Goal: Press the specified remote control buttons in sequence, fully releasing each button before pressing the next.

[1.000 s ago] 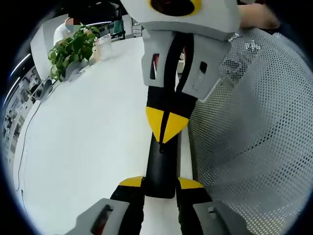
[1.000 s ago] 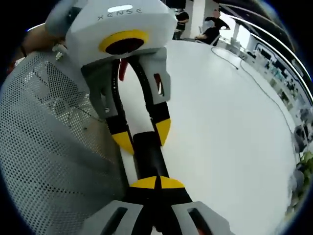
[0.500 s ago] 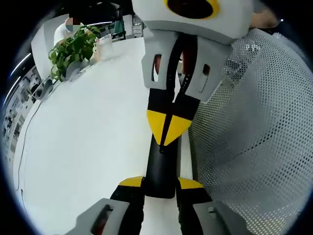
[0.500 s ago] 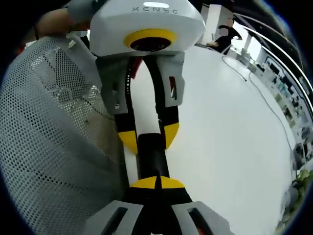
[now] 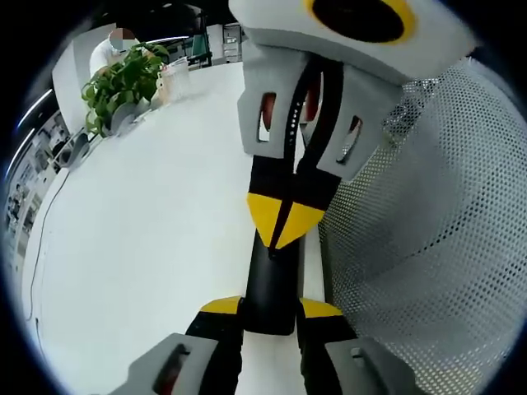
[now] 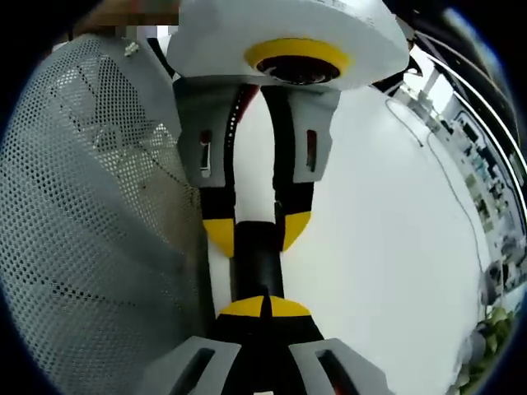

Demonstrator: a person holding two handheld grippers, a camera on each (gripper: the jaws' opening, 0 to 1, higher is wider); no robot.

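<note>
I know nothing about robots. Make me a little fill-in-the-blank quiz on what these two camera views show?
1. The left hand-held gripper clamps the remote control, whose visible end is coloured ___.
2. The right hand-held gripper sits on the remote control with its two ___ tips closed together.
3. At the far edge of the white table stands a leafy green ___.

Missing words: black; yellow; plant
</note>
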